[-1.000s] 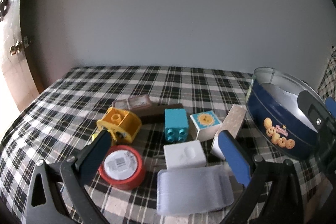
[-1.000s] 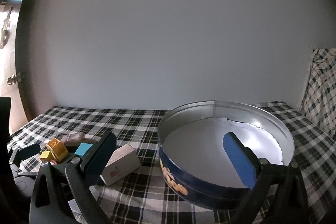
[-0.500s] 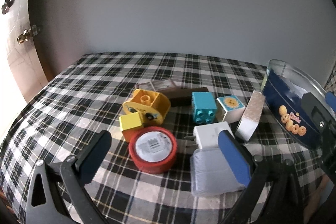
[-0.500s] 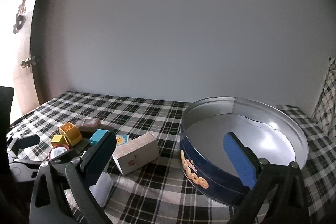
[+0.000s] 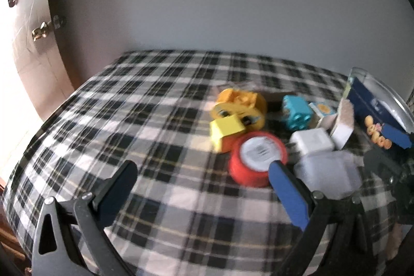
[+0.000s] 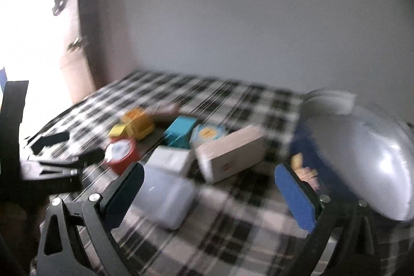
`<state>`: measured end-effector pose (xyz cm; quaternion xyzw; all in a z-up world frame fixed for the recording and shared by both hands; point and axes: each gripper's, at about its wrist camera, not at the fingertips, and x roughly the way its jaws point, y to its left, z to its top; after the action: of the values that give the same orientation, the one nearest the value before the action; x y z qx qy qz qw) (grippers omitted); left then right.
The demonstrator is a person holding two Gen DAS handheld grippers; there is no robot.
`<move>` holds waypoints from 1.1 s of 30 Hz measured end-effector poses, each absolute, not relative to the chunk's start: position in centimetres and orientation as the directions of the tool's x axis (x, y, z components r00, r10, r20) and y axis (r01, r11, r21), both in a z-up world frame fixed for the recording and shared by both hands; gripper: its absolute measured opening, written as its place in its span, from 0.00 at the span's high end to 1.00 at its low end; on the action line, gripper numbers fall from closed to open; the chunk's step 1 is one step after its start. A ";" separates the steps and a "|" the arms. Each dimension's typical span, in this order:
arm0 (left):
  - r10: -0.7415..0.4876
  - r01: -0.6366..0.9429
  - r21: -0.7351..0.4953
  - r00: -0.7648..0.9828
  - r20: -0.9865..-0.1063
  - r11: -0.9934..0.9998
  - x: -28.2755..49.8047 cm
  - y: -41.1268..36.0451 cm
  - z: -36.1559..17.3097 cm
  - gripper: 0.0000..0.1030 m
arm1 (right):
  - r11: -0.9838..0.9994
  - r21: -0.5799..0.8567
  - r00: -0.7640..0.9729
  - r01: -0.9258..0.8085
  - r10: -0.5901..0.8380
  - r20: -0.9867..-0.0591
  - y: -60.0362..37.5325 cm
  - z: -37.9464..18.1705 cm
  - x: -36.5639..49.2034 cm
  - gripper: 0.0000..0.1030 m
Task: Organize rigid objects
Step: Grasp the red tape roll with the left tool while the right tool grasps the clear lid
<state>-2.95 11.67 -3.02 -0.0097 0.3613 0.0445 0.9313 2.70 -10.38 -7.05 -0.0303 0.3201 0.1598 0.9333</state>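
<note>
Approach step, nothing picked yet. Left gripper [image 5: 204,188] and right gripper [image 6: 209,189] both spread wide, empty. Toy cluster sits just left of the cookie tin [image 6: 367,162]; red tape roll [image 5: 258,159] nearest. Next: centre over one piece, close. Since a second ago both views have swung left; tin now at frame edge.

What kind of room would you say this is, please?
Probably a bedroom at home: a checked cloth over what looks like a bed, a wooden door with a brass handle, and toy blocks beside a biscuit tin.
</note>
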 end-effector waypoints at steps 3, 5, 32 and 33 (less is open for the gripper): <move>0.055 -0.090 -0.014 0.723 -0.689 0.996 -3.1 12.9 -3.3 0.01 | 0.917 0.084 0.674 -0.390 0.347 -0.653 -9.2 -8.1 3.1 0.01; 0.053 -0.089 -0.015 0.717 -0.695 0.996 -3.0 13.2 -3.5 0.01 | 0.900 0.092 0.634 -0.427 0.370 -0.679 -8.3 -8.6 3.4 0.01; -0.069 0.054 -0.045 0.651 -0.755 0.998 0.3 7.7 -3.8 0.07 | 0.857 -0.012 0.623 -0.515 0.365 -0.692 -9.1 -8.3 3.1 0.11; -0.064 0.052 -0.041 0.641 -0.765 0.998 0.9 7.2 -4.0 0.17 | 0.868 -0.026 0.652 -0.495 0.352 -0.672 -9.8 -8.0 2.8 0.11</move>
<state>0.91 7.24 -4.05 -0.0074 0.4225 -0.0320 0.9058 2.83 -9.78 -7.99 -0.1039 0.3453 0.2345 0.9028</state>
